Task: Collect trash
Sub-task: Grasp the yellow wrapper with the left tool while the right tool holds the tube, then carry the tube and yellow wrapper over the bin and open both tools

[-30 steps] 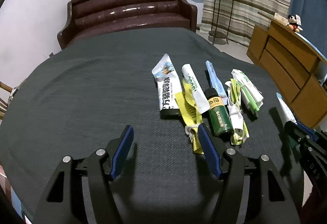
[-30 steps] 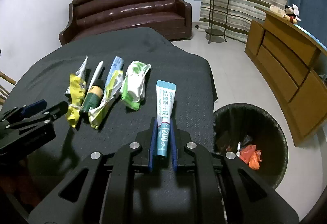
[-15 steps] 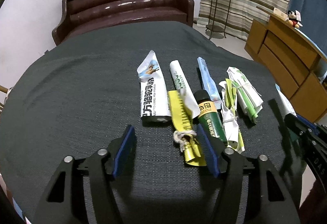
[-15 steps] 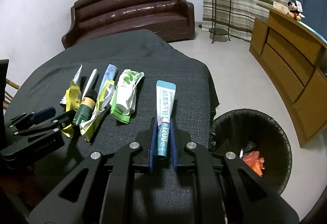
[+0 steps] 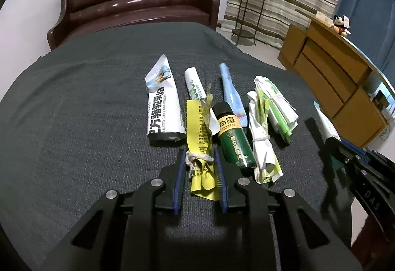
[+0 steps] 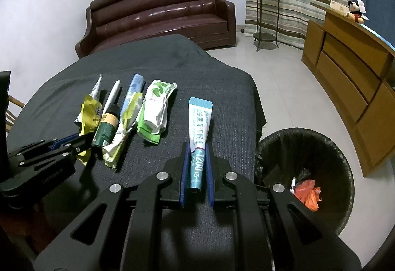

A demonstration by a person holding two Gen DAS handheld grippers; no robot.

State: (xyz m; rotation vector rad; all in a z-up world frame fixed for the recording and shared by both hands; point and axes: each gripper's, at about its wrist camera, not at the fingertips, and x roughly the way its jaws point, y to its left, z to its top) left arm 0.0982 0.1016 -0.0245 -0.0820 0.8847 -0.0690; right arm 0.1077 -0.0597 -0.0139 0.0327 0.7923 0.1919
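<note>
Left gripper [image 5: 199, 159] jaws just closed in, now clamped on tied yellow wrapper [image 5: 200, 147], knotted string bit right between blue pads. Green bottle [image 5: 233, 138] just beside right pad, not in grip. Right gripper [image 6: 196, 155] pinched tight on teal tube [image 6: 198, 132], cap end between pads, rest sticking out forward. Other wrappers lined up on dark grey tablecloth [image 5: 86, 110]. Black trash bin [image 6: 306, 172] on tiled floor beside table, orange scrap inside. Brown leather sofa [image 6: 160, 14] behind, wooden cabinet [image 6: 350, 78] at right.
</note>
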